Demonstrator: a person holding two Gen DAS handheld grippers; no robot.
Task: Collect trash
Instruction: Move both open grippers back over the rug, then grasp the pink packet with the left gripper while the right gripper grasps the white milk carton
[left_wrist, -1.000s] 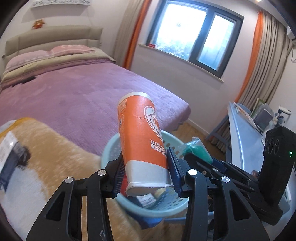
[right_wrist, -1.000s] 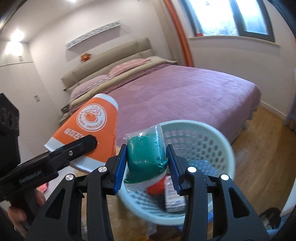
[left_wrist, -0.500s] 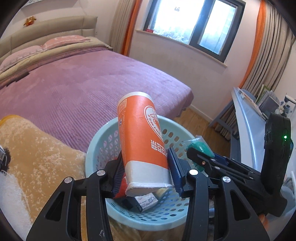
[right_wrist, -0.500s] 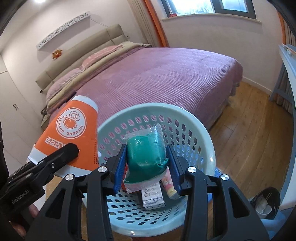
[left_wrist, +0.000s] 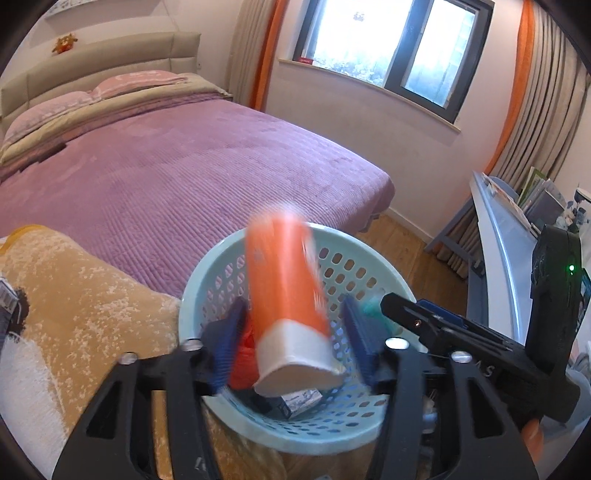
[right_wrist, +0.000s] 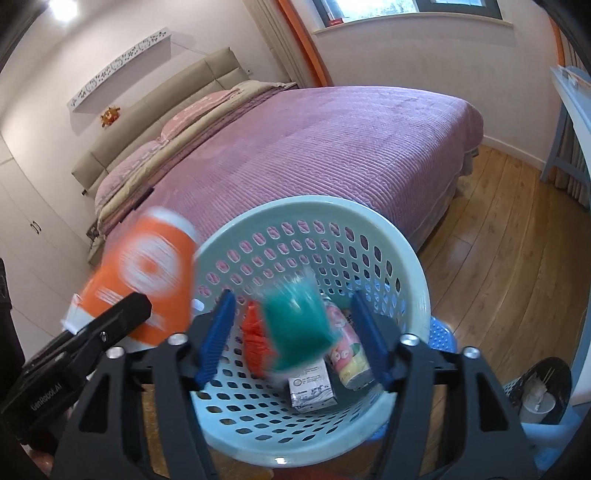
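Both jaws now parted, orange cup (left_wrist: 284, 295) and green packet (right_wrist: 295, 325) blurred above basket (right_wrist: 413, 258), carton (right_wrist: 312, 387) clear only from right wrist.

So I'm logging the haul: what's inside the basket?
In the basket: a small carton, a pink-yellow packet, a red wrapper. The blurred green bag covers whatever lies beneath.

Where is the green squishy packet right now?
In the right wrist view, the green packet is mid-air between the open right hand-held gripper's fingers, over the light blue basket.
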